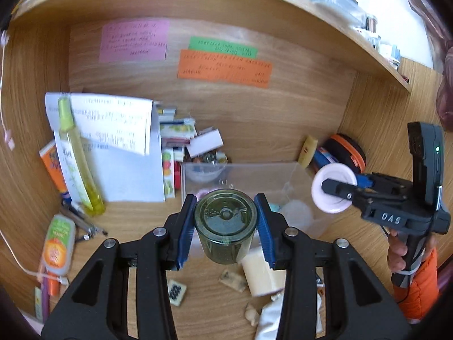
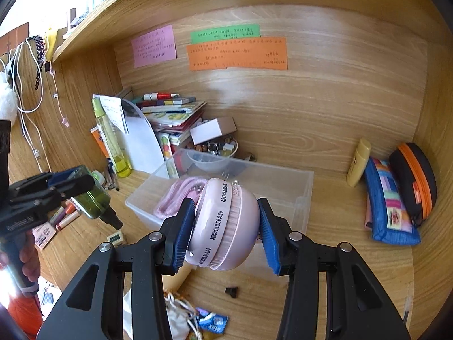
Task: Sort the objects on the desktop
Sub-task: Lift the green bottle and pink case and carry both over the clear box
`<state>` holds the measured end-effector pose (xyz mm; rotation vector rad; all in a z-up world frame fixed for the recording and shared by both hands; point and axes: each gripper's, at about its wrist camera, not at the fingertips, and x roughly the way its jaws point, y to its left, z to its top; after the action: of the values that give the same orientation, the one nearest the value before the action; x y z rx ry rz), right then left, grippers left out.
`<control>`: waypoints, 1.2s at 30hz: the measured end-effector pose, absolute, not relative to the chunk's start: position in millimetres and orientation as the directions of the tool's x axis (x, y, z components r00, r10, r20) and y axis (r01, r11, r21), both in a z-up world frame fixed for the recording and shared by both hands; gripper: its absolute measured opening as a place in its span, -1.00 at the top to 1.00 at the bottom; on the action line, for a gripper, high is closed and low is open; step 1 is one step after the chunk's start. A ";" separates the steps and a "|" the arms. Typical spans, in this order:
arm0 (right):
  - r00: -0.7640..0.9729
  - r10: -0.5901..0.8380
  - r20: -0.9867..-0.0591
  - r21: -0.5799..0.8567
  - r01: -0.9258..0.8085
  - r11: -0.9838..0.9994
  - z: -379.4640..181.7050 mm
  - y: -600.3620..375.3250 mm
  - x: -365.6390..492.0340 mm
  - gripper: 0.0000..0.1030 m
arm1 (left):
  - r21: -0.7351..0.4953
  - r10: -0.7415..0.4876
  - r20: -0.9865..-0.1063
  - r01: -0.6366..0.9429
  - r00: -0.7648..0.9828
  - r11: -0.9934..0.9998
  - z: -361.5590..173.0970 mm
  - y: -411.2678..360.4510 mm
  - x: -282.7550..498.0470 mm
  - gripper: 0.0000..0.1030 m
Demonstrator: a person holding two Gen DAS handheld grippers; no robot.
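left gripper jaws clamp green jar | right gripper jaws clamp pink case | clear bin part-filled | worktop clutter left, mostly front edge

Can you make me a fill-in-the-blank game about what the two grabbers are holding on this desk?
1. The left gripper holds a dark ____ jar.
2. The right gripper holds a round ____ case.
3. The clear bin holds a pink ____.
4. Three paper notes stick on the ____ wall.

Missing words: green; pink; cord; back

Green glass jar lifted, pink round case lifted above clear bin
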<state>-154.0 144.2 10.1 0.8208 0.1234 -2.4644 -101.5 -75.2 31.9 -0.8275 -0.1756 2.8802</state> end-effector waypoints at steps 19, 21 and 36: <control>-0.627 -0.445 -0.639 0.068 0.530 -0.845 -5.2 119.8 -223.2 0.20 | -0.072 0.133 -0.601 -0.113 -0.788 -0.991 6.0 -57.6 -197.2 0.21; -0.615 -0.435 -0.657 0.060 0.534 -0.844 -11.3 116.1 -232.5 0.20 | -0.074 0.140 -0.611 -0.120 -0.779 -0.990 0.7 -56.9 -205.1 0.21; -0.548 -0.334 -0.767 -0.014 0.535 -0.845 -51.7 92.9 -277.4 0.20 | -0.050 0.139 -0.686 -0.143 -0.715 -0.988 -40.4 -52.4 -252.8 0.21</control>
<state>-277.4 92.9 -51.7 1.1030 0.3385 -2.3717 -252.8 -52.4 -40.4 -1.1094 0.0095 2.7757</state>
